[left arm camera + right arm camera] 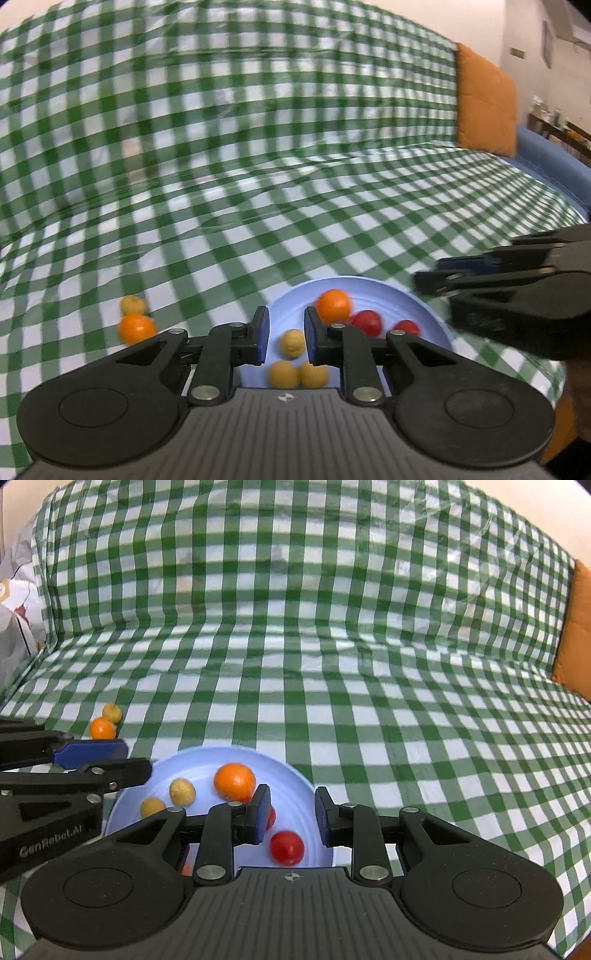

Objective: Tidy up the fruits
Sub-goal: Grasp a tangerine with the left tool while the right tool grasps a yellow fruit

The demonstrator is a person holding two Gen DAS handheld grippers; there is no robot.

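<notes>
A light-blue plate (pixel 373 291) (pixel 207 760) lies on the green-checked cloth. It holds an orange (pixel 333 305) (pixel 235 782), red tomatoes (pixel 366 322) (pixel 287 847) and small yellow fruits (pixel 283 373) (pixel 182 792). Another orange (pixel 136 328) (pixel 102 728) and a yellow fruit (pixel 133 304) (pixel 112 712) sit on the cloth left of the plate. My left gripper (pixel 286 332) (pixel 138 759) hovers over the plate's left rim, narrowly open, with one yellow fruit (pixel 291 343) below its gap. Over the plate's near right part, my right gripper (pixel 291 812) (pixel 432 275) is narrowly open and holds nothing.
The checked cloth (pixel 332 664) covers a sofa seat and backrest. An orange cushion (pixel 484 107) (pixel 576 627) leans at the right, next to a blue armrest (pixel 554 162). A white garment (pixel 18 620) lies at the far left.
</notes>
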